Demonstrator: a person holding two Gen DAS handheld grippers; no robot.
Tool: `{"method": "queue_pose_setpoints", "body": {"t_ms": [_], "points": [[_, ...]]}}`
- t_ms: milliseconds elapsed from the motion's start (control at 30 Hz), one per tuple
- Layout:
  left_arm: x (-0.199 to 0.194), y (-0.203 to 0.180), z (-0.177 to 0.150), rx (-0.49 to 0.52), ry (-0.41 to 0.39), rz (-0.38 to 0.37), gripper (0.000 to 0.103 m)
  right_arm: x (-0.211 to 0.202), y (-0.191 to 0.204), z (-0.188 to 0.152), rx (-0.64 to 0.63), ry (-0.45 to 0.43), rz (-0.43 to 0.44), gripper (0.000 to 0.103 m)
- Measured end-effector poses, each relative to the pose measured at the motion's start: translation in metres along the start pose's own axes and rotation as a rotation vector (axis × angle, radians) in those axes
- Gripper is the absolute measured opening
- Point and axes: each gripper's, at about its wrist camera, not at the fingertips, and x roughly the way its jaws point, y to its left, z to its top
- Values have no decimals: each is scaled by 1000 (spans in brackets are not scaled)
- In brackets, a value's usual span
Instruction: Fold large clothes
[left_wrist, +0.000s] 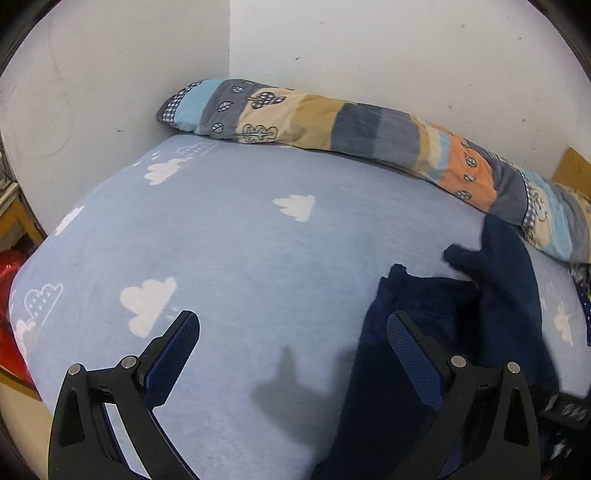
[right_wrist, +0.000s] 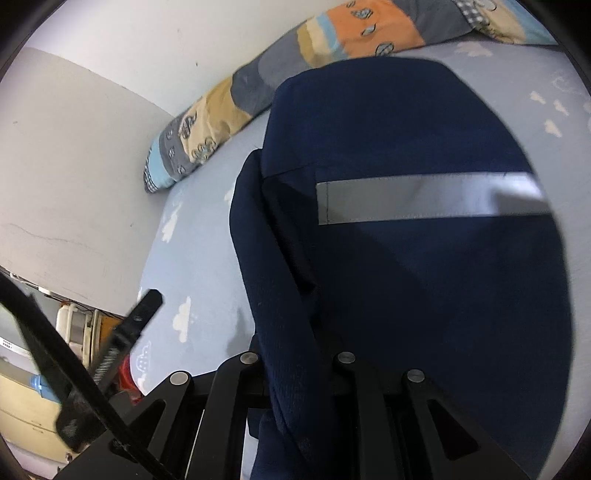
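Note:
A dark navy garment (left_wrist: 461, 314) lies bunched on the right side of the bed. In the right wrist view the same navy garment (right_wrist: 406, 277) fills most of the picture and carries a grey reflective stripe (right_wrist: 424, 199). My right gripper (right_wrist: 295, 369) is shut on a fold of this cloth, which drapes over and hides its fingertips. My left gripper (left_wrist: 291, 325) is open above the sheet with nothing between its fingers. Its right finger (left_wrist: 410, 343) shows in front of the garment's left edge. A blurred black piece of the left gripper (right_wrist: 144, 306) shows at the left of the right wrist view.
The bed has a light blue sheet with white clouds (left_wrist: 240, 240). A rolled patchwork quilt (left_wrist: 332, 125) lies along the white wall (left_wrist: 369, 48). A red object (left_wrist: 7, 295) sits on the floor beside the bed's left edge. Wooden furniture (left_wrist: 14, 218) stands there too.

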Motion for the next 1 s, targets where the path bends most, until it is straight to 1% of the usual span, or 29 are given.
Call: {"method": "queue_pose_setpoints", "body": {"t_ms": [67, 200, 267, 300, 433, 533, 600, 633, 667, 700, 733, 800, 867, 900, 967, 1000], "points": [[-2, 6, 1, -9, -7, 3, 102, 12, 9, -5, -10, 16, 6, 13], [-3, 11, 2, -21, -11, 5, 102, 31, 34, -16, -72, 43, 2, 12], [-3, 13, 2, -25, -8, 7, 102, 46, 40, -20, -107, 39, -51, 12], [-2, 13, 2, -28, -7, 5, 102, 58, 40, -24, -126, 38, -95, 12], [-4, 15, 1, -27, -7, 4, 102, 96, 19, -35, -125, 64, -203, 12], [-4, 14, 0, -23, -11, 6, 102, 106, 21, -44, -178, 32, -262, 13], [-4, 12, 0, -19, -10, 6, 102, 107, 29, -46, -228, 30, -292, 24], [-4, 10, 1, -16, -11, 8, 102, 108, 34, -48, -250, 40, -284, 39], [-4, 9, 1, -13, -13, 6, 102, 108, 38, -49, -271, 53, -262, 57], [-5, 8, 1, -10, -14, 3, 102, 107, 41, -50, -286, 56, -256, 69], [-5, 7, 1, -8, -15, 2, 102, 105, 45, -52, -317, 57, -241, 72], [-6, 6, 1, -8, -19, 1, 102, 98, 53, -58, -380, 47, -233, 74], [-7, 6, 2, -11, -20, -5, 102, 85, 57, -60, -404, 41, -158, 74], [-8, 7, 2, -17, -27, -12, 102, 82, 60, -61, -405, 40, -144, 74], [-11, 8, 3, -23, -35, -18, 102, 67, 58, -59, -416, 45, -67, 74], [-11, 10, 4, -28, -39, -22, 102, 53, 57, -62, -422, 39, -33, 74]]}}
